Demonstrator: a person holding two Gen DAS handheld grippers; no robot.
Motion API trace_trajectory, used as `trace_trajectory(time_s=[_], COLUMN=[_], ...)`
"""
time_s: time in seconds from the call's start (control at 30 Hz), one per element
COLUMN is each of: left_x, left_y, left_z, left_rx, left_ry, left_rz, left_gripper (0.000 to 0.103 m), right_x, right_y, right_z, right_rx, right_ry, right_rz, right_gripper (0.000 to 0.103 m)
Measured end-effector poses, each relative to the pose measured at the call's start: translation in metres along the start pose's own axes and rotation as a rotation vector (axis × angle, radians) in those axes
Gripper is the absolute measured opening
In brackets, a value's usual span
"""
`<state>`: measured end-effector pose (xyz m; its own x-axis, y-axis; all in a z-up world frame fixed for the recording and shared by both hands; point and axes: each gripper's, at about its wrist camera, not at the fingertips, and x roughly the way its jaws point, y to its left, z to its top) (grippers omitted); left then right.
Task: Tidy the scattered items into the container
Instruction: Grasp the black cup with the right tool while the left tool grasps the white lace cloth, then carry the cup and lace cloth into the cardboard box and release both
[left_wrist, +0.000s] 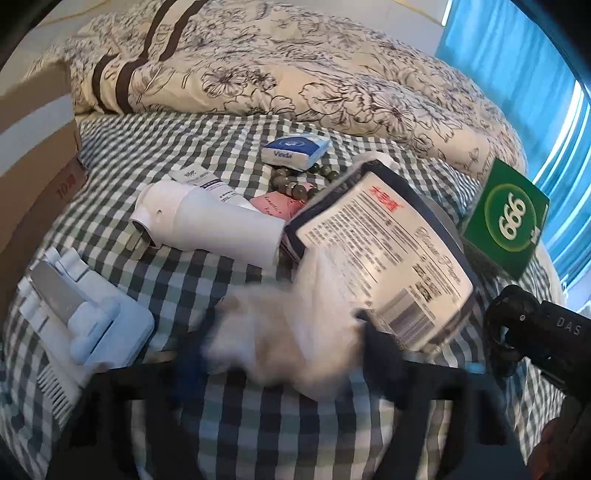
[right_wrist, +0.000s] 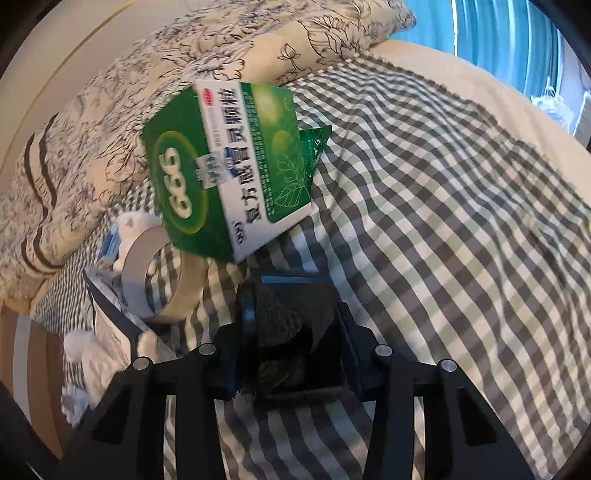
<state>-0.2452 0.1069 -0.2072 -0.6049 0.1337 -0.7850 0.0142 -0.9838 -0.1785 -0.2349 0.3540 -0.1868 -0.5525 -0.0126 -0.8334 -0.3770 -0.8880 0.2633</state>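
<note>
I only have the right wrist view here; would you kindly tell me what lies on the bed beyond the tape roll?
Observer: A white bottle lies on its side on the checked sheet.
Operator: Thank you. Is anything small behind it?
Observer: Yes, a Vinda tissue packet rests farther back, toward the pillows.
Operator: And nearer the left side?
Observer: A pale blue comb lies flat there, teeth pointing toward the camera.
</note>
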Motion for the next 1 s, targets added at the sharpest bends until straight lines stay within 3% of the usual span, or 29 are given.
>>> trace_trajectory(time_s=[0.03,0.1,0.17,0.5,0.77,1.0], left_x=[-0.002,-0.009,-0.019,-0.096,-0.172,-0.224], left_y=[-0.001,-0.001,0.001,0.003,-0.015,0.004], left_z=[-0.002,-0.006,-0.009,-0.015,-0.018,-0.026], left_rx=[0.008,0.017,0.015,0.029,0.077,0.071], left_ry=[0.007,0.010,0.000,-0.091,-0.196,-0.248], left_rz=[0.003,-0.001,0.004,0.039,0.023,0.033], left_gripper=[0.030,0.026,0.023,0.023,0.023,0.023], right_x=[-0.006,-0.015,-0.024,-0.095,-0.167,-0.208], right_y=[0.000,-0.001,-0.002,-0.010,0.013,0.039], right_z=[-0.004,-0.010,-0.015,-0.037,-0.057,-0.091], right_rx=[-0.008,-0.025,-0.043,-0.055,-0.138,-0.220], right_ry=[-0.002,-0.001,0.005,-0.044,-0.121,-0.138], right_rz=[0.003,0.008,0.026,0.097,0.141,0.167], right_gripper=[0.033,0.011,0.009,0.009,0.009,0.009])
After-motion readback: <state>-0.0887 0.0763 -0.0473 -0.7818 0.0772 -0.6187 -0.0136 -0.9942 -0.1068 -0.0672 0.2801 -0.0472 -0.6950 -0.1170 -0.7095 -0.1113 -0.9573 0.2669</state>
